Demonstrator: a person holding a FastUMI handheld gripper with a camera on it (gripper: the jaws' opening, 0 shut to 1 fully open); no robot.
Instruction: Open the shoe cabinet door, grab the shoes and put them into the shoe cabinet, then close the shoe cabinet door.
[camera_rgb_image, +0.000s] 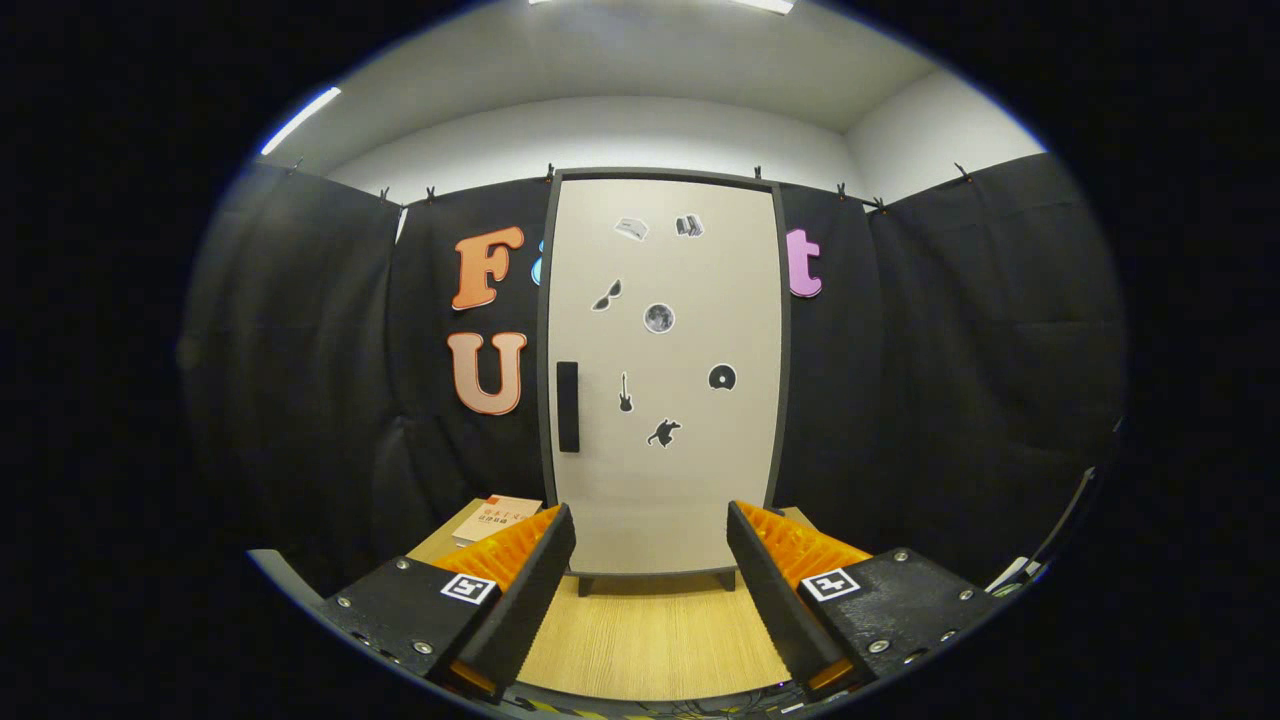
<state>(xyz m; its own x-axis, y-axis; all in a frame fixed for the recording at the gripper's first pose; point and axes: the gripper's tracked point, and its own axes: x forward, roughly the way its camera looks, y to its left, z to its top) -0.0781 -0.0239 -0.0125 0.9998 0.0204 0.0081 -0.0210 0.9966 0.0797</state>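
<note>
The shoe cabinet stands upright on short dark feet at the far side of the wooden table, straight ahead of my fingers. Its pale door is shut and carries several small black stickers. A dark vertical handle sits on the door's left edge, about halfway up. My gripper is open, fingers wide apart with nothing between them, some way short of the cabinet's base.
A book with a pale and orange cover lies on the table to the left of the cabinet, just beyond my left finger. Black cloth walls close in the booth behind and to both sides.
</note>
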